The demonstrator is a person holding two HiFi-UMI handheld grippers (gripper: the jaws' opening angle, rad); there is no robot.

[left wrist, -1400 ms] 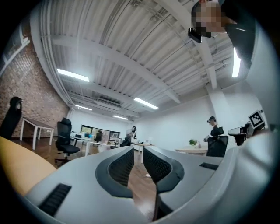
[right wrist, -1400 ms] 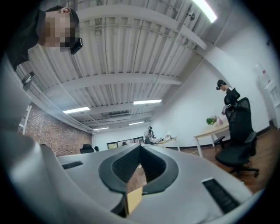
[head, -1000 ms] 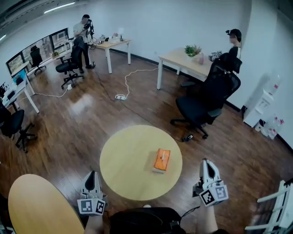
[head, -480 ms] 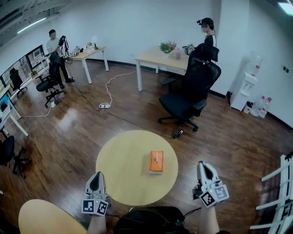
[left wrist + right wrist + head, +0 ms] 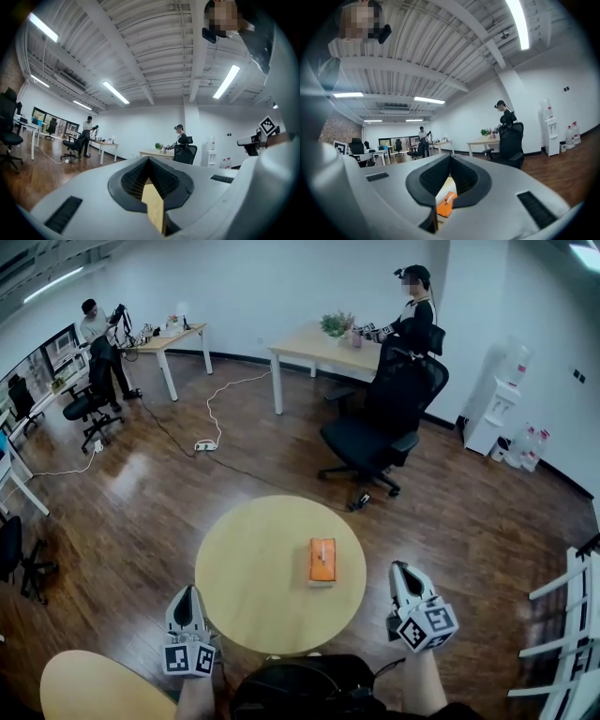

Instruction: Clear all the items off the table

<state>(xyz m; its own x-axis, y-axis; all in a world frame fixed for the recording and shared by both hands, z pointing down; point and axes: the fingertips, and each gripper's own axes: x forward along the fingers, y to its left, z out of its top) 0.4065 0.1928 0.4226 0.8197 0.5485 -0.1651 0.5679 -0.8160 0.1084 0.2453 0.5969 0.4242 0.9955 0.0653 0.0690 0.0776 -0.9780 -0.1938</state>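
Jaws of the left gripper (image 5: pixel 187 594) and right gripper (image 5: pixel 403 570) were pressed together, holding nothing. The orange tissue box (image 5: pixel 322 560) lay on the round table (image 5: pixel 246 568), ahead between both grippers, touching neither.

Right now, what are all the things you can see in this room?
near round table: one, pale yellow, centre
box: one, orange, lying on that table
second round table: one, pale yellow, bottom left corner
wooden desk: one, light wood, by the back wall
potted plant: one, green, on that desk
office chair: one nearby, black, beside that desk
water dispenser: one, white, right wall
left tool: one, grey, shut, bottom left
right tool: one, grey, shut, bottom right
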